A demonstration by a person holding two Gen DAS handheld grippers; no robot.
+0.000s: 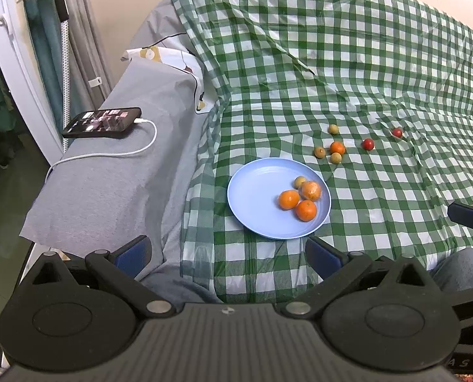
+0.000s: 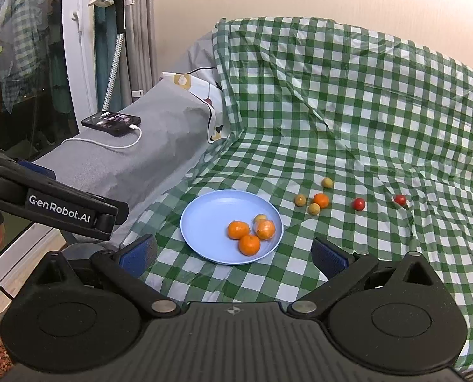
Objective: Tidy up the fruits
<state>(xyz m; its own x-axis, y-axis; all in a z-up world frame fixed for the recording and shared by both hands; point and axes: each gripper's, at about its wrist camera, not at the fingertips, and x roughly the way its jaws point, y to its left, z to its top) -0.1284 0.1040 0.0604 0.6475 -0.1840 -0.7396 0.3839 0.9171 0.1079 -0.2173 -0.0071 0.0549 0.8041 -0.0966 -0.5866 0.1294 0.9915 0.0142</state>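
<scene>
Fruits were seen partly gathered and partly loose on a checked cloth [image 2: 348, 121] draped over a sofa. At the left, a phone [image 2: 110, 123] on a cable lay on the grey armrest, well apart from the work. The left gripper [image 1: 227, 256] was held open and empty, short of the plate [image 1: 252, 197]. On that plate, three oranges [image 2: 238, 229] and one small tan fruit [image 2: 260, 218] were bunched against the right rim. Beyond it, a small orange [image 2: 321, 200] and three tan fruits [image 2: 314, 208] lay close together on the cloth, with two red fruits [image 2: 358, 204] further right, well apart. The right gripper [image 2: 233, 256] was likewise open and empty, near the plate's front edge.

Trouble was judged likeliest from the soft, creased cloth: round fruit could be nudged and rolled away downhill by a closing finger. The clustered pieces could be knocked apart when one was picked. The plate, loaded on one side over a yielding seat, could be tipped if pressed at its rim.
</scene>
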